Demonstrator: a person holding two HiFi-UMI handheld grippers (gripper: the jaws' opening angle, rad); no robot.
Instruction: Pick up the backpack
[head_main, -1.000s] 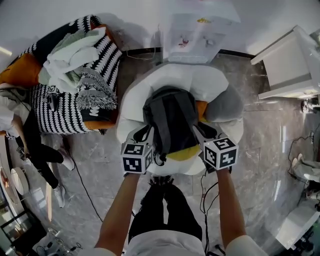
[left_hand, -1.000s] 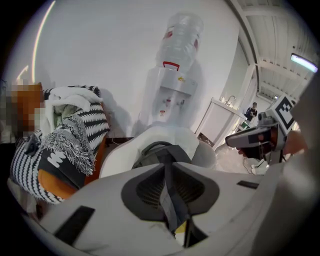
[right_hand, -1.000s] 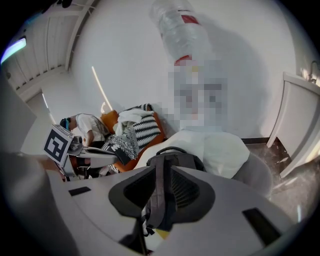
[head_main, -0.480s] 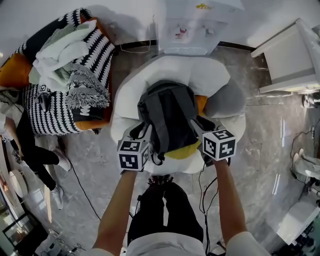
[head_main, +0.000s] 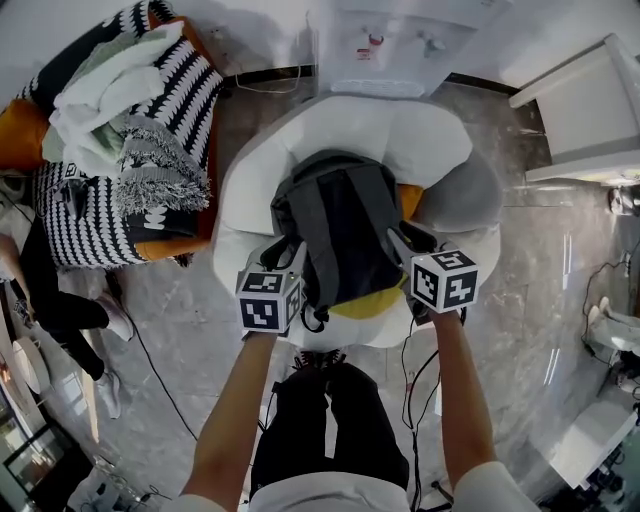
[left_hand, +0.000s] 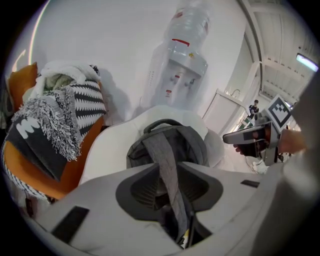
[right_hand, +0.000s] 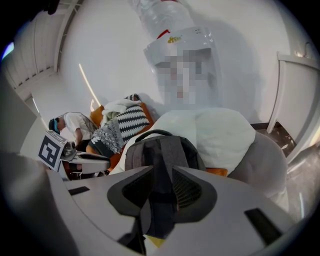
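The backpack is left unlifted on the white chair — its straps are straddled by the left tool and right tool, jaws opening, nothing pinched.

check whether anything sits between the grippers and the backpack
Nothing visible does. The backpack lies on the white cushion. One strap runs between the jaws of the left gripper, another between those of the right gripper. Both sets of jaws are opening.
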